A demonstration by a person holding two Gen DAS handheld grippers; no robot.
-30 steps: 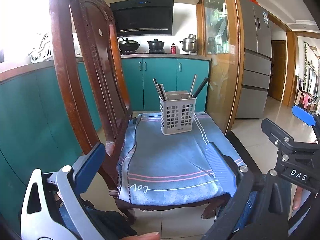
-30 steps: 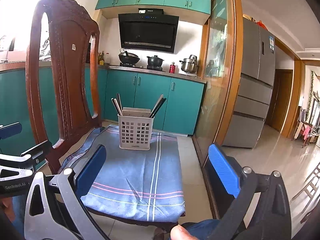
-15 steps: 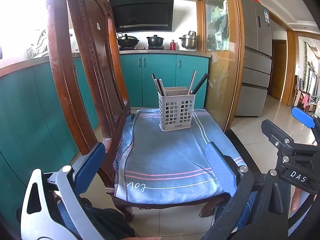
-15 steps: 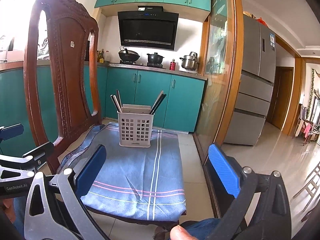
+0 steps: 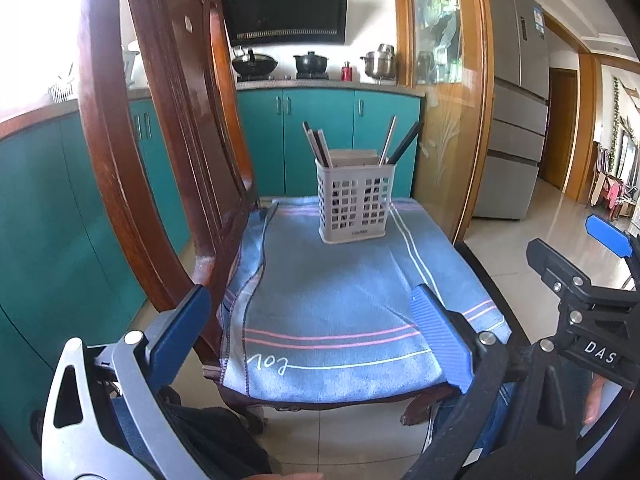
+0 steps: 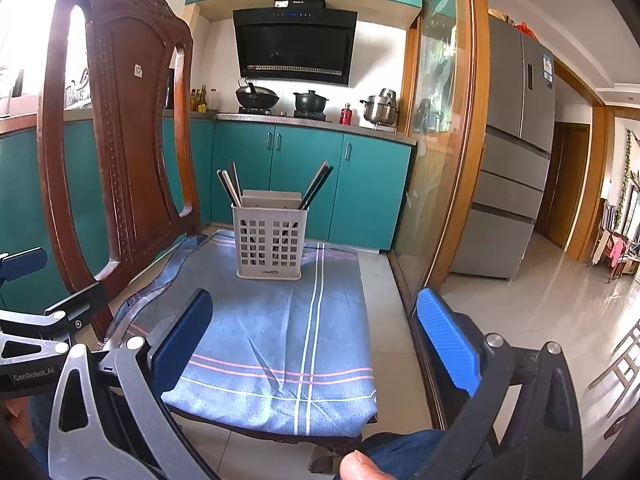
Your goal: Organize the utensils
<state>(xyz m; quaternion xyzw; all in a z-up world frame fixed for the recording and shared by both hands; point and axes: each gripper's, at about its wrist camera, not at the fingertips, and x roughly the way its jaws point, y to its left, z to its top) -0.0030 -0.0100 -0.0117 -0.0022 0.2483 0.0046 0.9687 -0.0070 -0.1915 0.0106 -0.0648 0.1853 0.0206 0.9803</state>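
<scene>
A white slotted utensil holder (image 5: 354, 200) stands upright at the far end of a blue towel (image 5: 344, 300) on a wooden chair seat. It also shows in the right wrist view (image 6: 271, 239). Several chopsticks (image 5: 318, 144) lean out of it, left and right; they show in the right wrist view too (image 6: 230, 186). My left gripper (image 5: 312, 336) is open and empty over the towel's near edge. My right gripper (image 6: 316, 340) is open and empty, also short of the holder.
The carved chair back (image 6: 116, 140) rises at the left. A glass sliding door (image 6: 440, 140) stands close on the right. Teal cabinets (image 6: 312, 184) with pots on a stove lie behind. Tiled floor (image 6: 560, 300) opens to the right, by a fridge (image 6: 516, 152).
Both grippers have drifted slightly; the left view has risen and tilted, so the holder sits lower and nearer the centre. Both stay open and empty.
</scene>
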